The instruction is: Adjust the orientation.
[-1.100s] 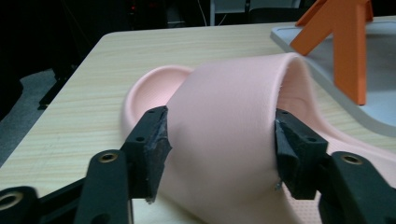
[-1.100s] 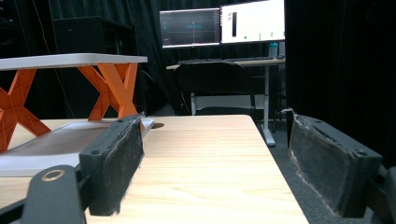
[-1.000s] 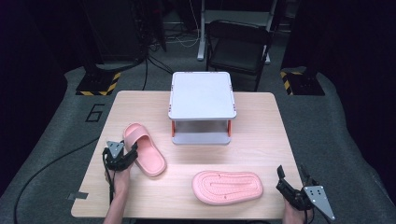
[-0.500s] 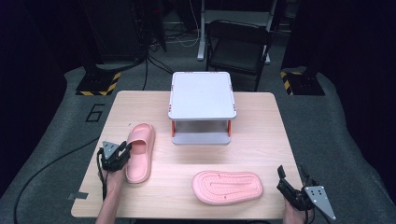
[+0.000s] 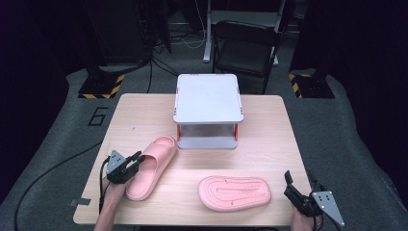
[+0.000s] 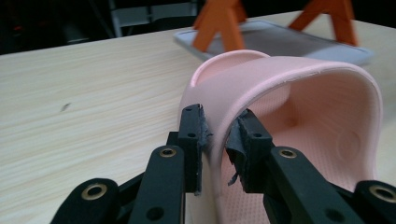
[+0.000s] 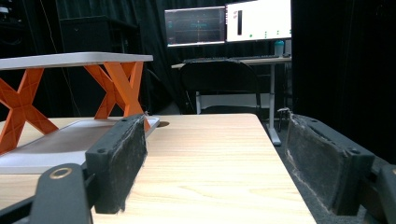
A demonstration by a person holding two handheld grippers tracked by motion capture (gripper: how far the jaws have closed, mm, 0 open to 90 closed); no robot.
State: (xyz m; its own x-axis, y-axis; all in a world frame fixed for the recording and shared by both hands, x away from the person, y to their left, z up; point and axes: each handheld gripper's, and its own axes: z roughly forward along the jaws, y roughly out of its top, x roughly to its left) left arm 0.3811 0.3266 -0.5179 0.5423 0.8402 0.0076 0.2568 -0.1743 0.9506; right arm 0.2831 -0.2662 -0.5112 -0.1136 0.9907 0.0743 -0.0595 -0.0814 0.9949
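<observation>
A pink slipper (image 5: 153,163) lies upright at the table's front left, its toe pointing toward the rack. My left gripper (image 5: 134,161) is at its left side. In the left gripper view the jaws have just been closing, and the gripper (image 6: 219,140) is shut on the edge of the slipper's strap (image 6: 299,88). A second pink slipper (image 5: 234,192) lies sole up near the front edge, right of centre. By the table's front right corner my right gripper (image 5: 300,185) stands open, a little right of that slipper; nothing is between its pads (image 7: 123,158).
A white two-level rack (image 5: 208,96) on orange legs stands at the middle back of the wooden table (image 5: 269,139). Beyond the table are a black chair (image 5: 245,43) and dark floor; monitors (image 7: 229,21) glow in the right gripper view.
The upright slipper has swung round, its toe now toward the rack instead of the far left. My left gripper has closed on its strap. The right gripper has stayed put.
</observation>
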